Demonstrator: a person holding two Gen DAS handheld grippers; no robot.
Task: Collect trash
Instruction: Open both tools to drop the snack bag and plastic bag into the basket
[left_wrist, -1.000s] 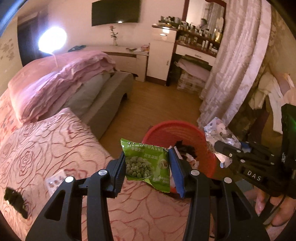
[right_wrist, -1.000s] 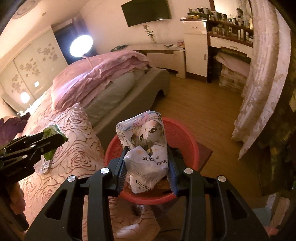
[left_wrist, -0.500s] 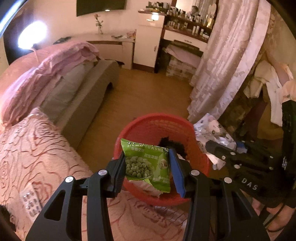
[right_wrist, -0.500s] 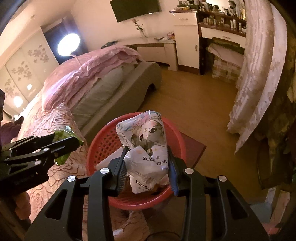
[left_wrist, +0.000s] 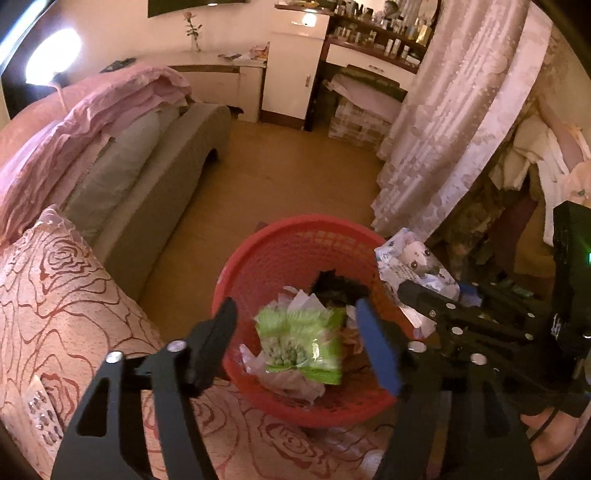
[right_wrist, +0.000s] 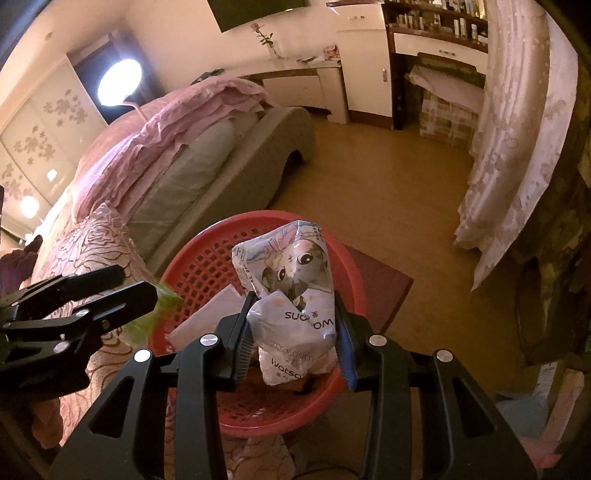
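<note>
Bed (left_wrist: 55, 295) beside red basket (left_wrist: 280, 251)

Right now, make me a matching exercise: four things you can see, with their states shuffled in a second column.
Things:
1. green pea snack bag
2. white cartoon-print bag
3. left gripper
4. red basket

States:
A. standing on the floor by the bed
B. open
C. loose over the basket
D. clamped in the right gripper

Pairs: 1-C, 2-D, 3-B, 4-A
</note>
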